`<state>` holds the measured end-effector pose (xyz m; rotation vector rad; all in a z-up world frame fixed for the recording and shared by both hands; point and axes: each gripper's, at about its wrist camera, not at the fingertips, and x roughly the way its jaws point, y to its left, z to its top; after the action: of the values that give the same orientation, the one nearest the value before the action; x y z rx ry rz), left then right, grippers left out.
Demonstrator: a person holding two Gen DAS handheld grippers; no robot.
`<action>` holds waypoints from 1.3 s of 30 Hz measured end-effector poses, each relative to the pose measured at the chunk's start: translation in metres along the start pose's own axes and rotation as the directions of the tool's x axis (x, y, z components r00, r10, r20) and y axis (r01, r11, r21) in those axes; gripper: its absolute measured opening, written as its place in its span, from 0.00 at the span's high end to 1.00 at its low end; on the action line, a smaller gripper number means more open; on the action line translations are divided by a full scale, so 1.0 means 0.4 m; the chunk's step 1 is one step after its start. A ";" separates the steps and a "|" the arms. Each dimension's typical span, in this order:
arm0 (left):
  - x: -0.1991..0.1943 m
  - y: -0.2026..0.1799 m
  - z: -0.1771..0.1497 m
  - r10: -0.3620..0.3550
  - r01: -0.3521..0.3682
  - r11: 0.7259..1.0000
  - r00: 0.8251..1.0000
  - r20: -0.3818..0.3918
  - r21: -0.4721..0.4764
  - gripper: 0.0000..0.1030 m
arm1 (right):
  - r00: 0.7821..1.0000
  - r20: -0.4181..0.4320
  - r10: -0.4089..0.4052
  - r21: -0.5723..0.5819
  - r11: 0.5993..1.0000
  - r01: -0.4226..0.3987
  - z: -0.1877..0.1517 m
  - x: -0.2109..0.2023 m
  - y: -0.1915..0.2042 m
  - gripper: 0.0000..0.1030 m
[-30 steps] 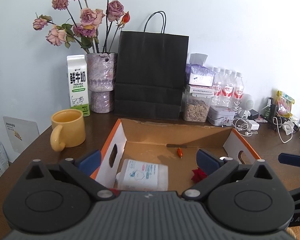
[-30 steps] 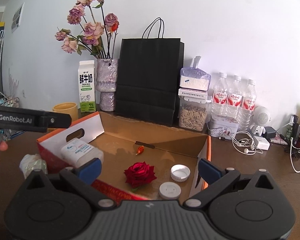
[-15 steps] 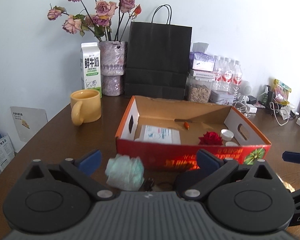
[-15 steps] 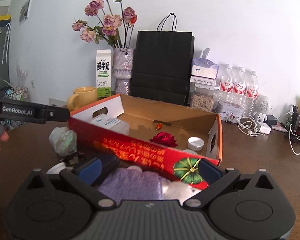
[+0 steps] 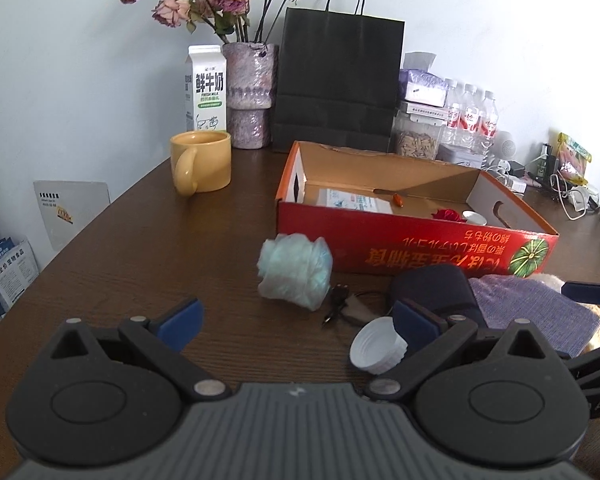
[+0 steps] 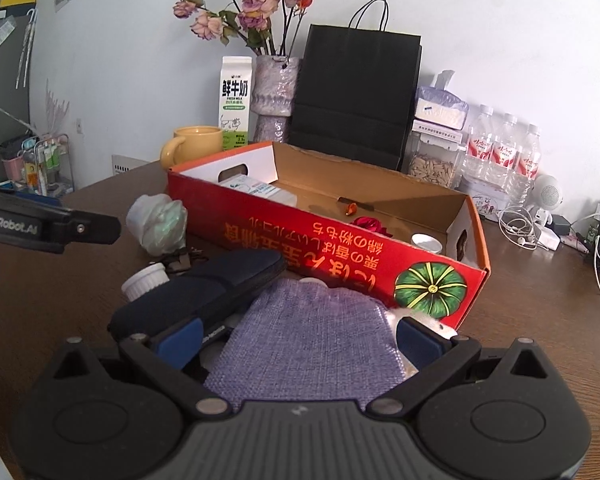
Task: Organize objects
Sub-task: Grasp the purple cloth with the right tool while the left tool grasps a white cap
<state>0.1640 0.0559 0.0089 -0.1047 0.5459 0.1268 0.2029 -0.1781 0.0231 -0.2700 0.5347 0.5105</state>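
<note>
A red cardboard box (image 5: 420, 242) (image 6: 332, 236) lies open on the brown table, holding a white packet (image 5: 352, 200), a red rose (image 5: 446, 214) and a white lid (image 6: 426, 241). In front of it lie a crumpled plastic bag (image 5: 294, 270) (image 6: 158, 222), a white cap (image 5: 378, 346) (image 6: 146, 280), a dark blue case (image 5: 432, 286) (image 6: 204, 286) and a purple cloth pouch (image 5: 536, 316) (image 6: 312, 344). My left gripper (image 5: 296, 320) is open and empty above the table. My right gripper (image 6: 298, 336) is open, its jaws either side of the pouch.
A yellow mug (image 5: 202, 162), milk carton (image 5: 206, 88), vase of dried roses (image 5: 250, 94) and black paper bag (image 5: 338, 84) stand behind the box. Water bottles (image 6: 504, 156), a seed jar (image 6: 432, 164) and cables (image 6: 524, 228) sit at the back right.
Both grippers have pulled back from over the box toward the table's near edge. The bag, cap, case and pouch in front of the box have come into view.
</note>
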 end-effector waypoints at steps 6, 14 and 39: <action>0.009 0.017 -0.013 0.006 -0.006 1.000 1.000 -0.016 -0.013 0.00 | 0.999 -0.026 -0.018 -0.028 0.999 0.017 -0.019 0.033 0.008 0.00; 0.027 0.016 -0.024 -0.019 0.019 1.000 0.999 -0.030 -0.009 0.00 | 1.000 -0.001 -0.016 -0.052 0.999 0.015 -0.029 0.028 0.004 0.20; 0.066 -0.014 -0.030 -0.067 0.067 0.998 0.995 -0.071 -0.006 0.00 | 0.983 0.166 0.083 0.040 0.995 -0.091 -0.045 -0.037 -0.077 0.88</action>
<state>0.1811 0.0514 -0.0146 -0.1318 0.6129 0.0590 0.2006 -0.2163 0.0198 -0.1580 0.3983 0.5990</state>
